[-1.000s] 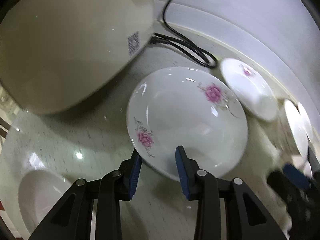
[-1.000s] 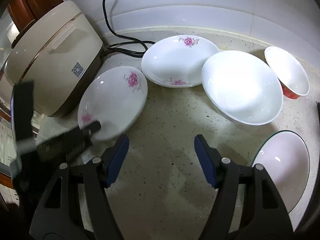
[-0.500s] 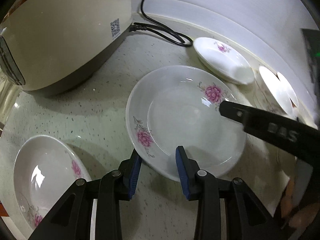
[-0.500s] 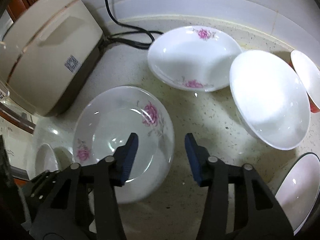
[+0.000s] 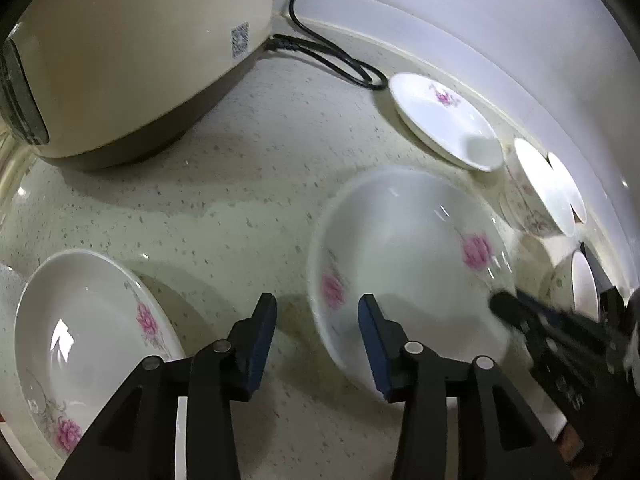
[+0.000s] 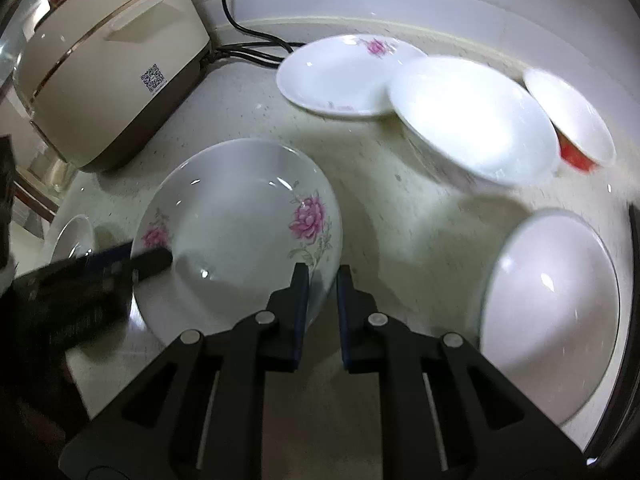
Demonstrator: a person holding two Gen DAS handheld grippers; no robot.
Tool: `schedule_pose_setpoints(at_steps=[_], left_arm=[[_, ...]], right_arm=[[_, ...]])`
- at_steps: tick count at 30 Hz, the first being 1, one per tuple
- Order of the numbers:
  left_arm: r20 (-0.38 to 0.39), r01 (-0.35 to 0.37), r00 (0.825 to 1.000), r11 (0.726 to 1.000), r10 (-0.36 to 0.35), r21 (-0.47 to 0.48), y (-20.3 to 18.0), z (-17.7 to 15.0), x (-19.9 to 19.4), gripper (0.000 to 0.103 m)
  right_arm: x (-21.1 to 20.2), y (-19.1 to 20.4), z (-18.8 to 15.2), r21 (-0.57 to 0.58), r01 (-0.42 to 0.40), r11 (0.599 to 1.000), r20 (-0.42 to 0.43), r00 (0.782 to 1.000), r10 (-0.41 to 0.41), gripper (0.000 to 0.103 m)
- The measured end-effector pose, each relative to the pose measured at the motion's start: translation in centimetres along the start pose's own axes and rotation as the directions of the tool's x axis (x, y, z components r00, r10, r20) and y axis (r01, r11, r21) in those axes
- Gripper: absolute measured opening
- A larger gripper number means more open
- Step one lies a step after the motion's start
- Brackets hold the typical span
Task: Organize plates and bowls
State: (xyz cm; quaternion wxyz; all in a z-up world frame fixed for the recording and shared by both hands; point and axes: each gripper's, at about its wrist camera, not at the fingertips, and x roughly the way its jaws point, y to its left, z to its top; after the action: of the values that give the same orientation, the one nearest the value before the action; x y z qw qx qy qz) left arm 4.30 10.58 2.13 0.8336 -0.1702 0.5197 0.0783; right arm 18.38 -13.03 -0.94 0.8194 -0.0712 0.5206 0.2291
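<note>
My right gripper [image 6: 322, 280]: one unit, jaws just closed, pinching the near rim of the flowered plate [image 6: 240, 232], one pad inside the rim and one outside. My left gripper [image 5: 316, 332]: one unit, jaws spread and just widened, nothing pressed between the pads; the plate's rim lies just past its right-hand pad, and I cannot tell whether they touch. Landmark: one beige rice cooker [image 6: 108, 80] with a QR sticker, one black cord [image 6: 248, 40] running from its rear up the white wall. Flowered plates, count three: the gripped one in front of the cooker, tilted, concave face up and angled toward the cooker side; being round, it has no long axis to record, its two pink blooms lying on opposite edges, one toward my right gripper, one toward my left. A second flowered plate [image 6: 344, 76] lies flat beyond it, level with the cooker's back corner beside the cord. A third [image 5: 92, 344] lies flat in front of the cooker's front end. Bowls, count three: one white bowl [image 6: 476, 124] overlapping the second plate's far edge, one red-sided bowl [image 6: 572, 128] farther from the cooker, one pale bowl with a dark rim [image 6: 552, 312] farthest off. All rest on one speckled counter [image 6: 400, 208].
</note>
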Motion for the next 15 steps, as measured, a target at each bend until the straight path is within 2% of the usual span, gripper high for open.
schedule_pose_setpoints(at_steps=[4,10,15], left_arm=[[-0.002,0.02,1.0,0.999,-0.02,-0.028,0.1,0.9,0.4,0.045],[-0.003,0.035,0.999,0.999,-0.035,-0.016,-0.4,1.4,0.8,0.045],[0.0,0.03,1.0,0.999,-0.03,-0.022,-0.3,1.6,0.9,0.045]], right_arm=[[-0.2,-0.8,-0.2,0.052,-0.04,0.998,-0.017,0.999,0.041,0.017],[-0.1,-0.5,-0.1,0.045,-0.028,0.999,-0.017,0.999,0.029,0.017],[0.6,-0.1,0.3,0.039,-0.022,0.999,-0.034,0.999,0.023,0.026]])
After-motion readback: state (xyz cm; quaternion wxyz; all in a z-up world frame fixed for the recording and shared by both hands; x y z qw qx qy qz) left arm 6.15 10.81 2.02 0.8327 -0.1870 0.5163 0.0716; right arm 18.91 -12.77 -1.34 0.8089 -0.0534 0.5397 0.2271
